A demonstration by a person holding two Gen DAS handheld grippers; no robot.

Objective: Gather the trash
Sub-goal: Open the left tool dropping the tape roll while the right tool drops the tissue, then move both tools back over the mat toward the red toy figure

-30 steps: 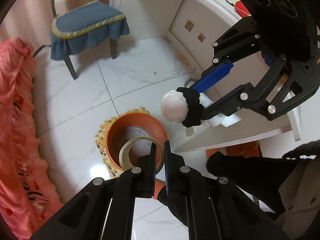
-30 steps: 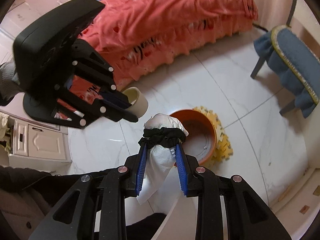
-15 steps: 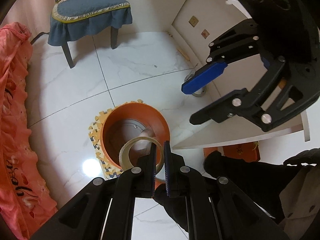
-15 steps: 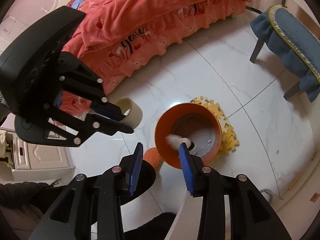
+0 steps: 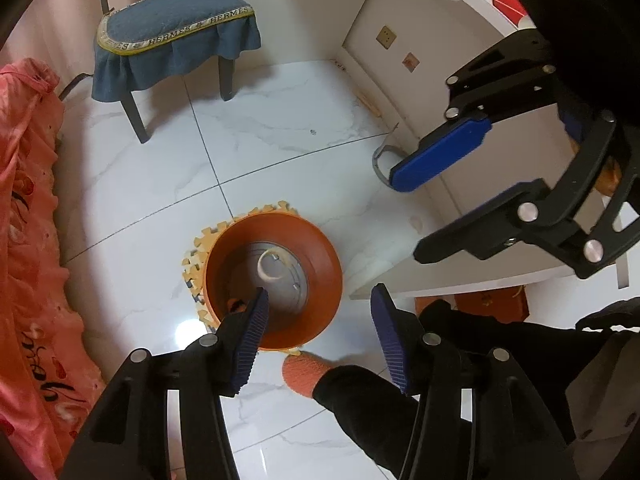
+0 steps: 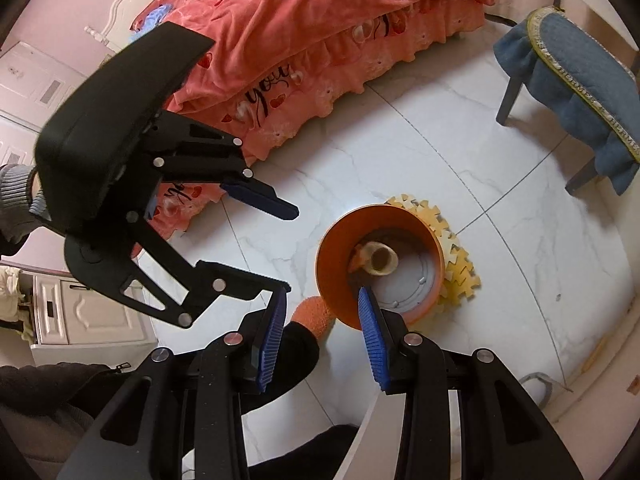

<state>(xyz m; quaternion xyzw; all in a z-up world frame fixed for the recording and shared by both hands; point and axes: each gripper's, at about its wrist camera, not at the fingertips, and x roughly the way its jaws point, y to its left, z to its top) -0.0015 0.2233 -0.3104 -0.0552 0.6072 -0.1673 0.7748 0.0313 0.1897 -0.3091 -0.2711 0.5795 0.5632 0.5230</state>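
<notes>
An orange round bin (image 5: 320, 256) (image 6: 336, 264) stands on the white floor on a yellow foam mat (image 6: 460, 256). A beige tape roll (image 5: 274, 266) (image 6: 382, 259) lies inside it on the grey bottom. My left gripper (image 5: 318, 328) is open and empty, held above the bin's near rim; in the right wrist view it (image 6: 288, 248) hangs at the left. My right gripper (image 6: 322, 334) is open and empty above the bin's near side; in the left wrist view it (image 5: 408, 216) is at the right. The white wad is hidden.
A chair with a blue cushion (image 5: 172, 36) (image 6: 576, 80) stands beyond the bin. A bed with a pink-red cover (image 6: 320, 40) (image 5: 28, 240) runs along one side. A white desk (image 5: 460, 128) rises on the other side. A person's foot in an orange sock (image 5: 304, 372) is by the bin.
My right gripper opened and the white wad with the black band dropped into the bin. Then my left gripper opened and the tape roll fell into the bin.
</notes>
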